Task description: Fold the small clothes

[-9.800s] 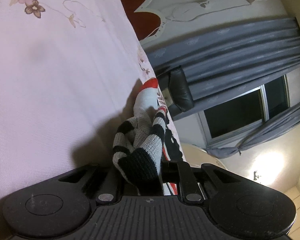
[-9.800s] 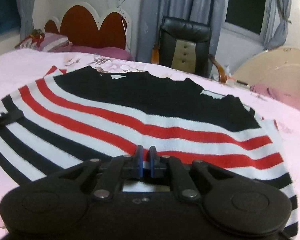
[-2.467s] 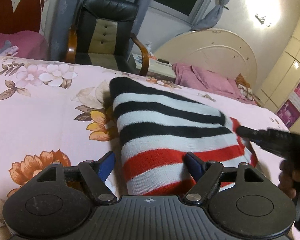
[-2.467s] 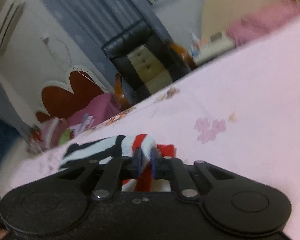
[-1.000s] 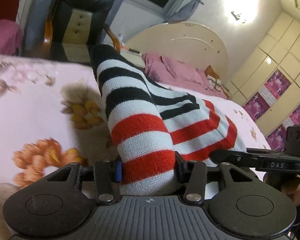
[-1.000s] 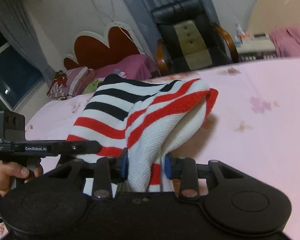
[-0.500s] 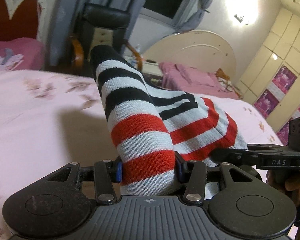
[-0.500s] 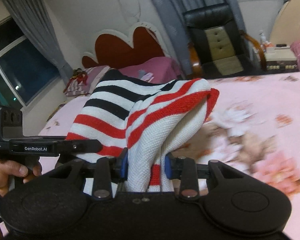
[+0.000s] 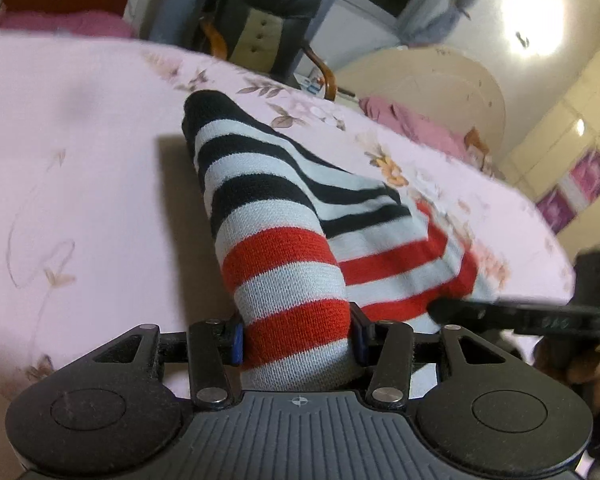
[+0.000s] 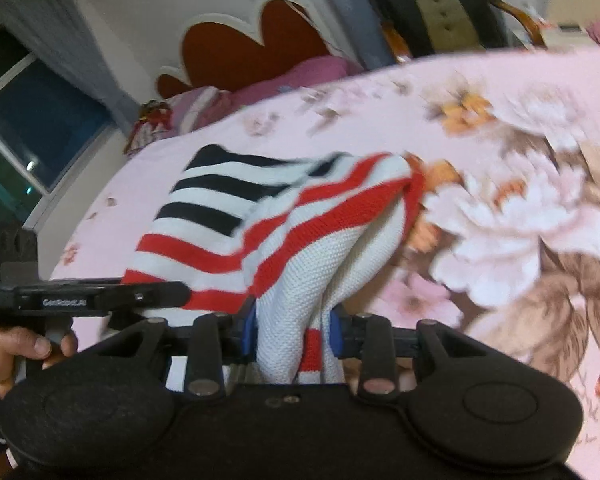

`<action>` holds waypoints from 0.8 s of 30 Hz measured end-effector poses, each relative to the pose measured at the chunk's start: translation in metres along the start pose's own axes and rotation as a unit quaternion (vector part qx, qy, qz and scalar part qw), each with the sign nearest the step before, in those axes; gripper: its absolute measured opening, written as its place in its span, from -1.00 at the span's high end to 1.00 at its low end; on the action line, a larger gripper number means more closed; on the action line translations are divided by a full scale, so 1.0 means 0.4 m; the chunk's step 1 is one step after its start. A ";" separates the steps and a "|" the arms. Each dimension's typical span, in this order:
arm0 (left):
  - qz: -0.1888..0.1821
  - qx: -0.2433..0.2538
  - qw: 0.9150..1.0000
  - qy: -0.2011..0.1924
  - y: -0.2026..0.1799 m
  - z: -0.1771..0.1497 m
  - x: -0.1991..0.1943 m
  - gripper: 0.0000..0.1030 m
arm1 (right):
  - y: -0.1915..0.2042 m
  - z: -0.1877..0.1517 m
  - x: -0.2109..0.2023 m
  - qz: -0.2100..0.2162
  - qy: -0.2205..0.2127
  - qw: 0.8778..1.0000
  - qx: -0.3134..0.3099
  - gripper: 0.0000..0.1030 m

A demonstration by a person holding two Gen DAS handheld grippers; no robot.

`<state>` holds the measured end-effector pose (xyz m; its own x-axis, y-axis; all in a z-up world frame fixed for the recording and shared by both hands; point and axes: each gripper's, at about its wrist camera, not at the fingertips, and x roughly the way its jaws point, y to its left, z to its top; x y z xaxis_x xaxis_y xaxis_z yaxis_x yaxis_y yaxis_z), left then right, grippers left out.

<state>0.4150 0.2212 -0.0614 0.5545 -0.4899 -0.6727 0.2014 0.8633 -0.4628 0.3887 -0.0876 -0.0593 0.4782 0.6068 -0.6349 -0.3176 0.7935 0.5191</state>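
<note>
Motion blur smears the floral bedsheet [image 10: 520, 208] at three o'clock, and the right gripper [image 9: 512, 314] is blurred.

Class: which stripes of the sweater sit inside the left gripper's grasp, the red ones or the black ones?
The red stripes of the sweater; the left gripper clamps them, while the black stripes lie farther out.

Folded sweater [image 9: 300, 216] sits on the bedsheet [image 9: 80, 168], held at 2 corners: left gripper [image 9: 296, 334] at its near-left end, right gripper [image 10: 292, 330] at near-right. Armchair [image 9: 268, 20] behind bed, headboard [image 10: 260, 40] to its left.
</note>
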 end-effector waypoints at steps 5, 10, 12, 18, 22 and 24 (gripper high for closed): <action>-0.016 -0.017 1.000 -0.012 0.030 -0.033 0.020 -0.18 | -0.068 -0.017 0.018 0.028 0.011 0.998 0.061 0.28; 0.003 -0.009 0.999 -0.033 0.033 -0.035 -0.038 -0.44 | -0.080 -0.016 -0.016 0.018 0.005 0.997 0.080 -0.05; 0.024 0.016 0.998 -0.063 0.032 -0.015 -0.079 -0.44 | -0.053 0.004 -0.080 -0.026 -0.041 0.998 0.039 0.00; 0.019 0.107 0.990 -0.094 -0.063 0.069 -0.049 -0.23 | 0.050 0.088 -0.064 -0.073 -0.067 0.993 -0.069 0.51; 0.053 0.138 0.987 -0.070 -0.111 0.080 0.040 -0.13 | 0.099 0.098 0.030 -0.109 -0.040 0.985 -0.128 0.66; 0.071 0.134 0.987 -0.049 -0.107 0.075 0.083 -0.13 | 0.099 0.096 0.062 -0.131 -0.028 0.981 -0.142 0.61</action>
<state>0.4490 0.1716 -0.0466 0.6658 -0.3588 -0.6542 0.3144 0.9301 -0.1902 0.4194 -0.0429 -0.0325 0.6149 0.3833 -0.6892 -0.3902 0.9073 0.1564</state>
